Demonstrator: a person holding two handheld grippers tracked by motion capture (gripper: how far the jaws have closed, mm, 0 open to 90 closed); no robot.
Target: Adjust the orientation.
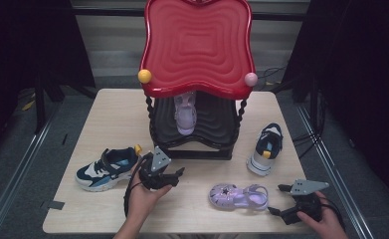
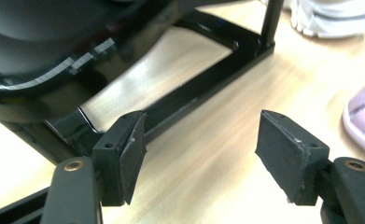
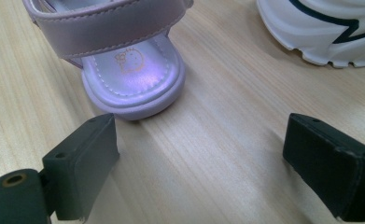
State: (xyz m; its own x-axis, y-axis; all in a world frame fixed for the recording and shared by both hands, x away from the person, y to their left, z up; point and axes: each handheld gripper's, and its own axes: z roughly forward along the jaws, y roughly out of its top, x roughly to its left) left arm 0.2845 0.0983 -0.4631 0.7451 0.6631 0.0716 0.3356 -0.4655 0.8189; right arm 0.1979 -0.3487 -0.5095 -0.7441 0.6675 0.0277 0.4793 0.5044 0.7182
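Lilac sandal (image 1: 238, 196) lay on its sole near the table's (image 1: 107, 109) front edge, right of centre, toe toward the left, heel strap toward the right gripper (image 1: 285, 200); glossy pale-purple upper, a dark star ornament on the toe, a small printed figure on the insole at the heel (image 3: 134, 65). Right gripper rested by the front right corner, jaws spread wide with bare wood between them, the sandal's heel just ahead and not touched. Left gripper (image 1: 177, 176) sat left of the sandal, jaws parted and empty, pointing at the foot of the shoe rack (image 1: 192, 149). The rack stood at mid-table toward the back edge: red wavy top shelf, black lower shelf holding a second lilac sandal (image 1: 185, 113), toe toward the front. Navy-and-white sneaker (image 1: 106, 169) lay near the left edge; its mate (image 1: 265, 148) near the right edge.
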